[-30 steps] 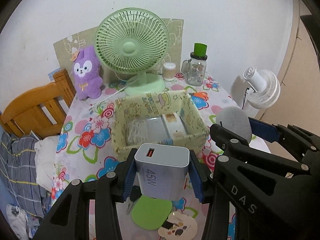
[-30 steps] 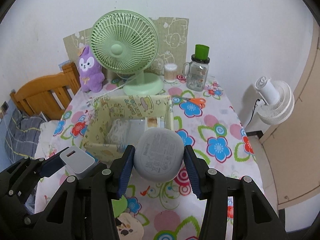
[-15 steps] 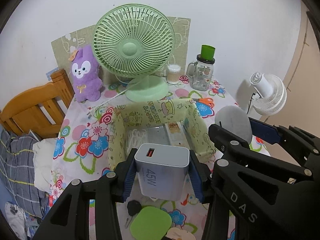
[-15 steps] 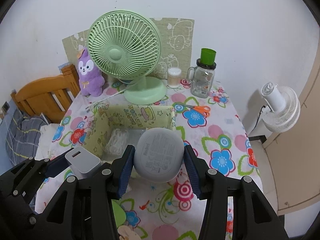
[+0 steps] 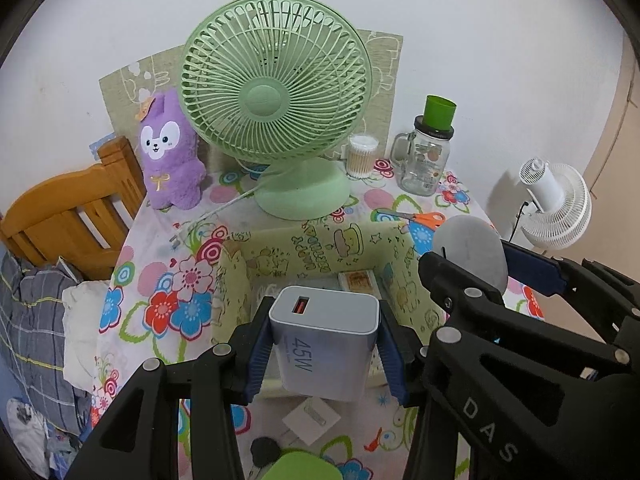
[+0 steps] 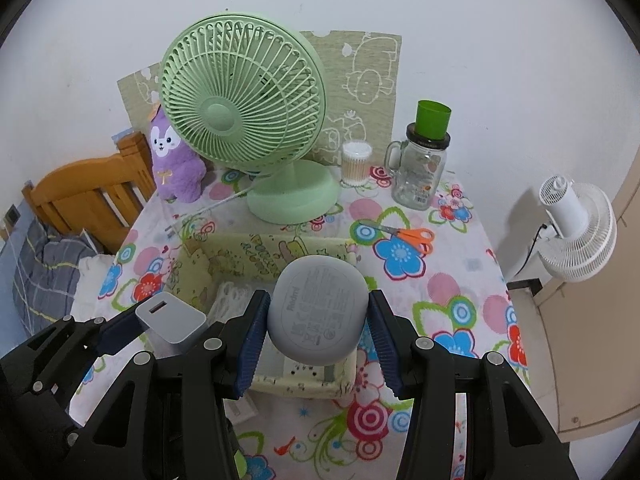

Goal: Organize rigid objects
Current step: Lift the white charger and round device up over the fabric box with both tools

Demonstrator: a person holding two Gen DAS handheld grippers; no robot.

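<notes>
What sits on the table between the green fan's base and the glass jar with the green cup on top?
A small clear tub of cotton swabs stands between the green fan base and the glass jar, near the wall. The right wrist view shows it best.

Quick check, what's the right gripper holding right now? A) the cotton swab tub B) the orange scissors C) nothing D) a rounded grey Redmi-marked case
D: in the right wrist view the right gripper has its blue pads pressed on either side of the rounded grey case, above the yellow fabric box; the orange scissors lie on the tablecloth by themselves.
</notes>
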